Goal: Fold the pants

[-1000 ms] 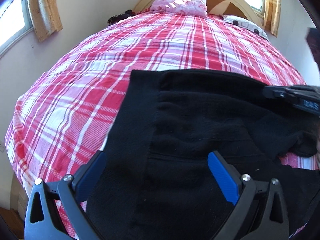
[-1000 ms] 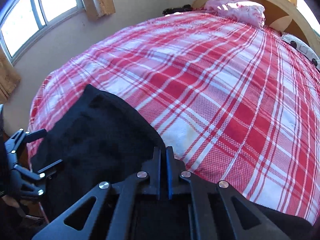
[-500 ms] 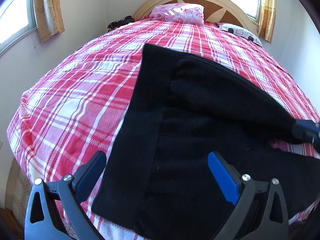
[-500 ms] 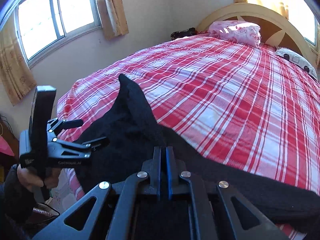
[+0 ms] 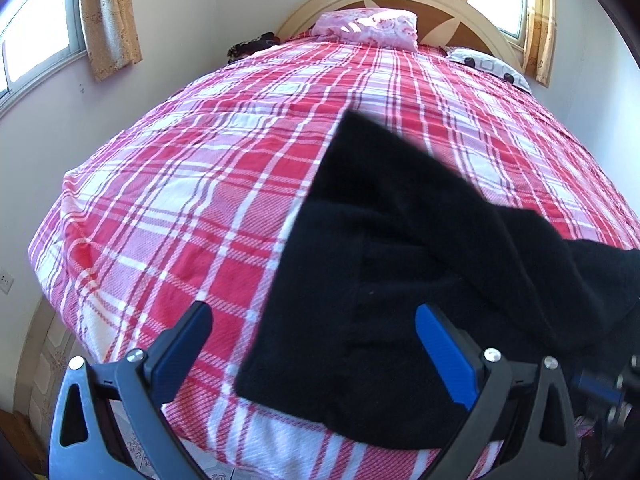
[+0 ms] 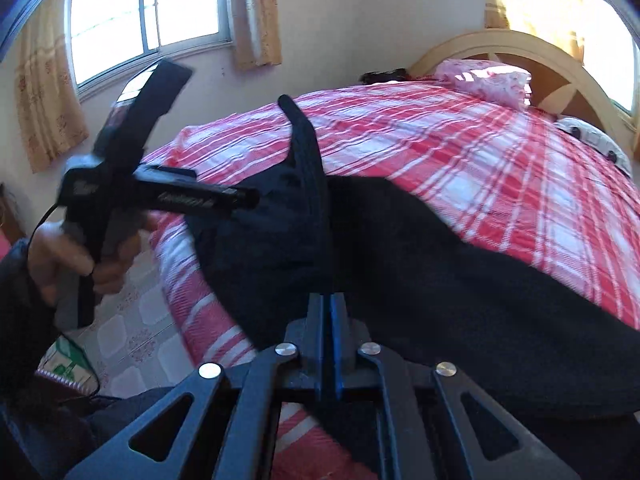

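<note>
Black pants (image 5: 400, 280) lie spread over the near right part of a bed with a red plaid cover (image 5: 200, 200). My left gripper (image 5: 312, 312) hangs open above the pants' near left edge, with its blue pads wide apart and holding nothing. In the right wrist view my right gripper (image 6: 330, 300) is shut on the pants (image 6: 440, 260). A taut fold of black cloth (image 6: 308, 160) rises from its tips. A hand (image 6: 80, 256) holds the left gripper (image 6: 224, 196) at the left of that view, beside the cloth.
The bed fills most of both views. A pink pillow (image 5: 368, 26) and a patterned one (image 5: 488, 66) lie against the curved headboard (image 5: 460, 4). Curtained windows stand on the left wall and behind the headboard. Tiled floor (image 6: 132, 332) shows beside the bed's near corner.
The right gripper has drawn back from the bed, dragging the pants toward the near right edge. More plaid cover now shows on the left. The left gripper has pulled back a little.
</note>
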The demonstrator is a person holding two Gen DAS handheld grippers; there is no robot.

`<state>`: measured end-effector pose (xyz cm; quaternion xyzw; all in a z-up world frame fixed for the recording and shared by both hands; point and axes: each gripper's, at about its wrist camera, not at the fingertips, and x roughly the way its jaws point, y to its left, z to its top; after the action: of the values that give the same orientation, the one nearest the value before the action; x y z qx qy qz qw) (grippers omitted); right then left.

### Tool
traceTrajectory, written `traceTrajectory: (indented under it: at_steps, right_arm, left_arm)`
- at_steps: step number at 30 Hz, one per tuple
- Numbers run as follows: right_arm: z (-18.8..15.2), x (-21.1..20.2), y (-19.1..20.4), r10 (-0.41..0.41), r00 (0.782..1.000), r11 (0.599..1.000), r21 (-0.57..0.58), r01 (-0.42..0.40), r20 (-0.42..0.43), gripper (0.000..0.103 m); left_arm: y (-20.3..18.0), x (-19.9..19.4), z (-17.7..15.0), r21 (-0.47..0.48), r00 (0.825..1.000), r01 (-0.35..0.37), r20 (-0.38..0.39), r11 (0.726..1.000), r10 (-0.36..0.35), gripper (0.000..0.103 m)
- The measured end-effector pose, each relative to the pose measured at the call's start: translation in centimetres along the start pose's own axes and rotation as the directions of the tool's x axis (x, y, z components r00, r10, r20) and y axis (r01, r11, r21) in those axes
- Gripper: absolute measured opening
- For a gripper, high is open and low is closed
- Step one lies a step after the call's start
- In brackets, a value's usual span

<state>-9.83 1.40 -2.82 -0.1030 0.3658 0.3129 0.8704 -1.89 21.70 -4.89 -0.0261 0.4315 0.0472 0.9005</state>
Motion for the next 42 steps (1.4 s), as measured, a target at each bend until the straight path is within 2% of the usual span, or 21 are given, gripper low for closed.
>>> traceTrajectory:
  at_steps: [5,10,13,16,19,23,26,28,29,30,32,35,37,38,40,41,42]
  right_arm:
    - [-1.0,0.7,4.0,-0.032,0.999,0.99,-0.135,0.031,-0.007,0.0]
    - [1.4,0.4,1.8,0.011,0.999,1.0,0.005,-0.011,0.047,0.001]
    - [3.0,1.0,-0.1,0.07,0.995,0.991,0.109,-0.077,0.068,0.002]
    - [3.5,2.2,-0.3,0.101,0.993,0.984,0.144,-0.108,0.054,0.003]
    - [3.0,3.5,0.2,0.129,0.991,0.98,0.152,-0.132,0.029,0.005]
    - [2.1,4.3,0.3,0.141,0.99,0.976,0.171,-0.138,-0.007,0.008]
    - [1.6,3.4,-0.3,0.15,0.988,0.965,0.214,-0.154,0.032,0.019]
    - [1.2,2.7,-0.9,0.163,0.984,0.951,0.254,-0.176,0.071,0.036]
    - [1.0,2.3,-1.3,0.16,0.983,0.944,0.277,-0.18,0.093,0.037]
    - [0.8,1.9,-1.5,0.153,0.982,0.938,0.297,-0.181,0.113,0.038]
    - [0.7,1.5,-1.8,0.139,0.982,0.932,0.319,-0.174,0.131,0.038]
    - [0.5,0.9,-2.2,0.117,0.983,0.931,0.328,-0.159,0.142,0.038]
    - [0.4,0.7,-2.4,0.1,0.984,0.934,0.327,-0.143,0.146,0.038]
    - [0.3,0.5,-2.6,0.095,0.984,0.934,0.329,-0.14,0.15,0.038]
    - [0.0,0.2,-2.8,0.089,0.983,0.931,0.338,-0.139,0.158,0.038]
    - [-0.2,0.0,-3.0,0.087,0.983,0.927,0.347,-0.139,0.161,0.038]
    - [-0.5,-0.1,-3.2,0.087,0.983,0.922,0.359,-0.142,0.163,0.038]
  left_arm:
    - [1.1,-0.2,-0.7,-0.005,0.999,-0.033,0.001,0.999,0.033,0.103]
    - [2.1,-0.6,-0.8,-0.023,0.999,-0.031,0.007,0.999,0.032,0.103]
    - [2.1,-0.7,-0.7,-0.024,1.0,-0.001,0.007,1.0,0.001,0.103]
    - [1.6,-1.0,-0.8,-0.007,1.0,0.015,0.012,1.0,-0.015,0.103]
    - [1.0,-0.6,-0.8,-0.008,0.998,0.064,-0.006,0.998,-0.064,0.103]
    - [0.5,0.7,-0.4,-0.057,0.989,0.128,-0.064,0.99,-0.132,0.103]
    - [0.5,1.0,-0.2,-0.11,0.975,0.2,-0.077,0.974,-0.209,0.1]
    - [0.6,1.0,-0.1,-0.143,0.967,0.237,-0.064,0.961,-0.248,0.093]
    - [0.6,1.1,0.0,-0.161,0.962,0.254,-0.06,0.954,-0.266,0.092]
    - [0.5,1.3,0.1,-0.171,0.958,0.265,-0.061,0.949,-0.279,0.092]
    - [0.2,1.6,0.2,-0.177,0.952,0.284,-0.064,0.942,-0.299,0.083]
    - [-0.4,1.9,0.7,-0.183,0.955,0.276,-0.055,0.944,-0.29,0.075]
    - [-0.2,2.1,1.2,-0.215,0.948,0.301,-0.043,0.929,-0.317,0.06]
    - [0.0,2.3,1.3,-0.239,0.942,0.316,-0.038,0.918,-0.334,0.055]
    - [0.3,2.6,1.5,-0.287,0.919,0.37,-0.023,0.884,-0.393,0.034]
    - [0.6,2.8,1.5,-0.314,0.894,0.424,-0.003,0.85,-0.447,0.028]
    - [0.7,2.9,1.4,-0.331,0.881,0.45,0.01,0.83,-0.474,0.024]
